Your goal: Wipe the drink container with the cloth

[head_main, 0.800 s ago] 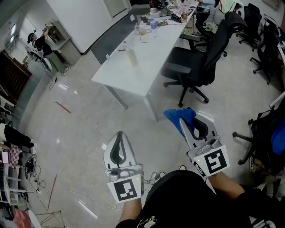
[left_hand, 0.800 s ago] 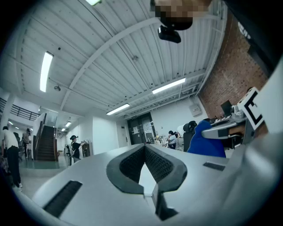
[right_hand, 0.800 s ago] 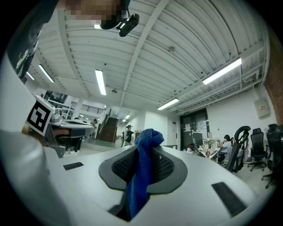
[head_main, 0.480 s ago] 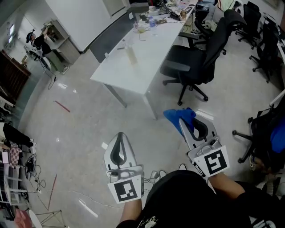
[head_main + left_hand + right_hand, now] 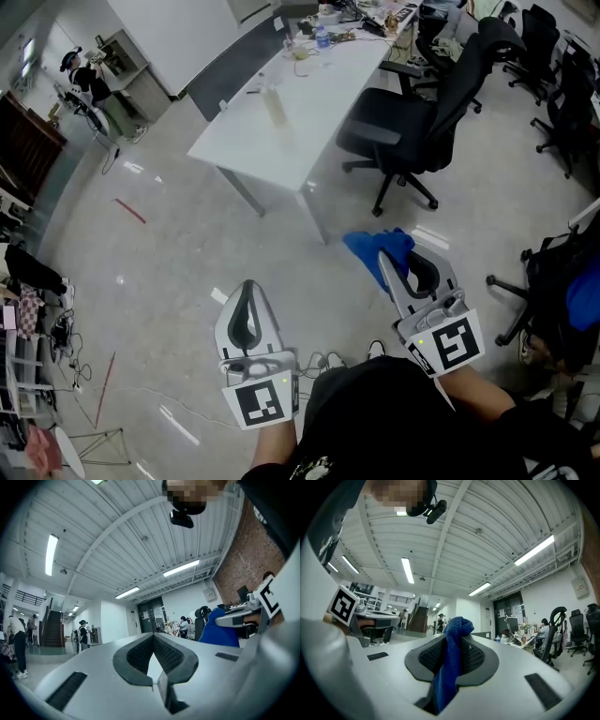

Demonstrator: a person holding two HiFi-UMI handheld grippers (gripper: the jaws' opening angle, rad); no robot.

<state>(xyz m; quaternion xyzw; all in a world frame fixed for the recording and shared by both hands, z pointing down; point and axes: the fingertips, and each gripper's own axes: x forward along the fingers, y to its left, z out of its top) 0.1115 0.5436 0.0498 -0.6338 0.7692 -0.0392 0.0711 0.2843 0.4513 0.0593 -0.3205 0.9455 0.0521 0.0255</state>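
Left tongs (image 5: 247,285), right tongs (image 5: 383,255) closed, level.

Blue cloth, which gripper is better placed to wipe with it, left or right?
Right. The right gripper is shut on the blue cloth; the left gripper is shut with nothing between its fingers.

The cloth (image 5: 451,667) is deep blue with a fine woven texture, bunched into a narrow fold. It is pinched between the closed jaws of the right gripper (image 5: 453,639). Its top end bulges above the pads in a rounded knot and the rest hangs down through the gap. The drink container (image 5: 275,105) is a pale, tall bottle on the white table (image 5: 309,141), well apart from the cloth and too small to show detail.
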